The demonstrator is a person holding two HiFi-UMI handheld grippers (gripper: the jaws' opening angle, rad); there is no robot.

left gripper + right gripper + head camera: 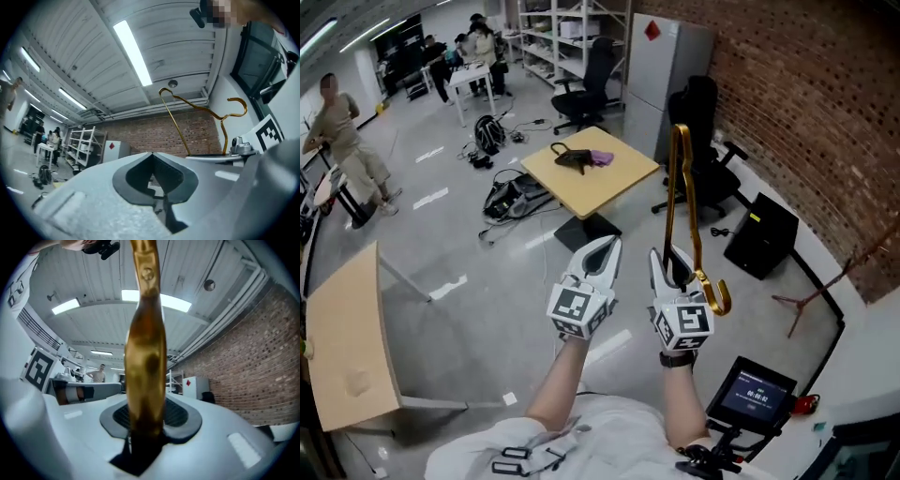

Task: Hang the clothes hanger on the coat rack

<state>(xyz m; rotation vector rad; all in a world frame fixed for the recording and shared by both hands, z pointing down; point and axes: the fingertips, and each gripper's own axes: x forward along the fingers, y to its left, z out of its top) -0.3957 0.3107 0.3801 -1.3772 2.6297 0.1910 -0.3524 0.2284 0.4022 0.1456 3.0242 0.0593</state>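
Note:
A golden clothes hanger (680, 187) stands upright in my right gripper (673, 264), which is shut on its lower bar; its hook (719, 298) curls just right of the gripper's marker cube. In the right gripper view the hanger (146, 357) fills the middle, pinched between the pads of the right gripper (146, 420). My left gripper (606, 247) is held level beside it, shut with nothing in it. In the left gripper view the left gripper (151, 154) has its tips together, and the hanger (197, 108) shows against the ceiling. A reddish wooden rack (814, 296) stands by the brick wall at the right.
A square wooden table (614, 183) with a dark bag and a purple item stands ahead. Office chairs, a grey cabinet (666, 66) and a black box (761, 234) line the brick wall. Another table (347, 347) is at left, a small screen (755, 389) at lower right. People stand far back left.

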